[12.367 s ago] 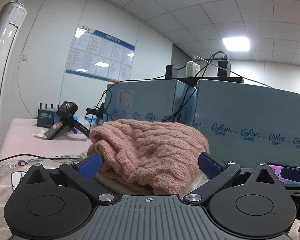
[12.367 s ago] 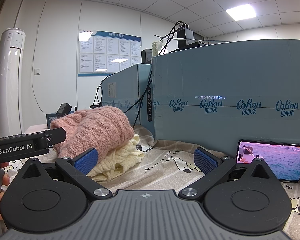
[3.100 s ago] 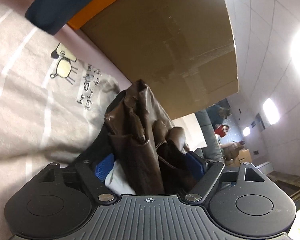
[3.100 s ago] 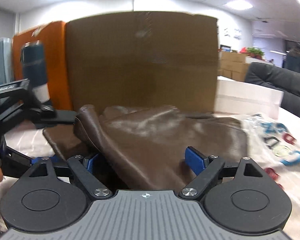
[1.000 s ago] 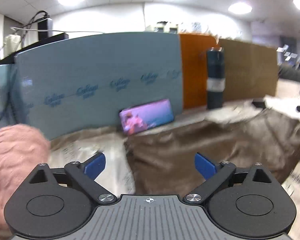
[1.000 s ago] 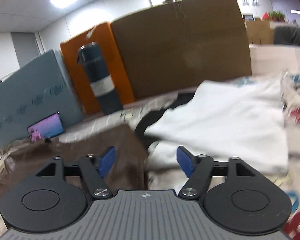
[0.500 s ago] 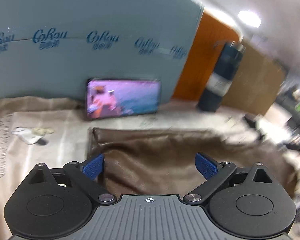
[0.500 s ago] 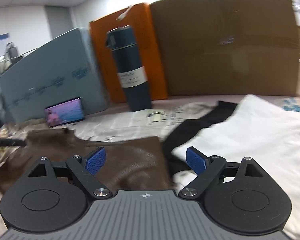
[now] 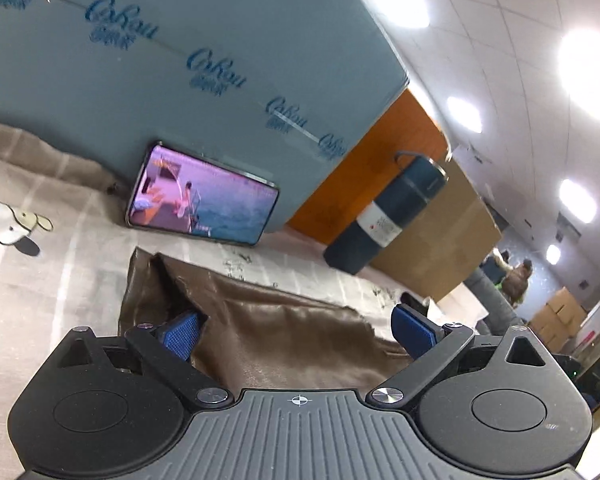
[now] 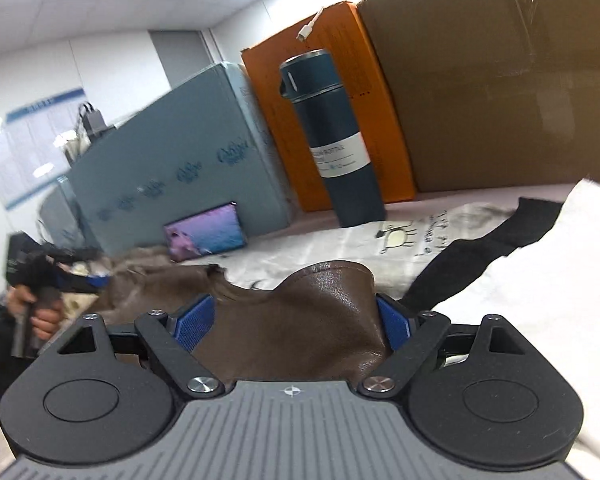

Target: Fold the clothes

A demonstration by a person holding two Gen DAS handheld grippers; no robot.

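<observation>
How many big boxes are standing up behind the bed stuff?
3 that I can see. The blue box stands behind the phone, the orange box behind the bottle, and the brown box beside it on the right. More may be hidden.

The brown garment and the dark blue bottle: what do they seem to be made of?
Brown garment: probably leather or faux leather; smooth, with a soft sheen and fine grain. Dark blue bottle: likely coated metal, matte, with a white paper-like label; the material is uncertain.
</observation>
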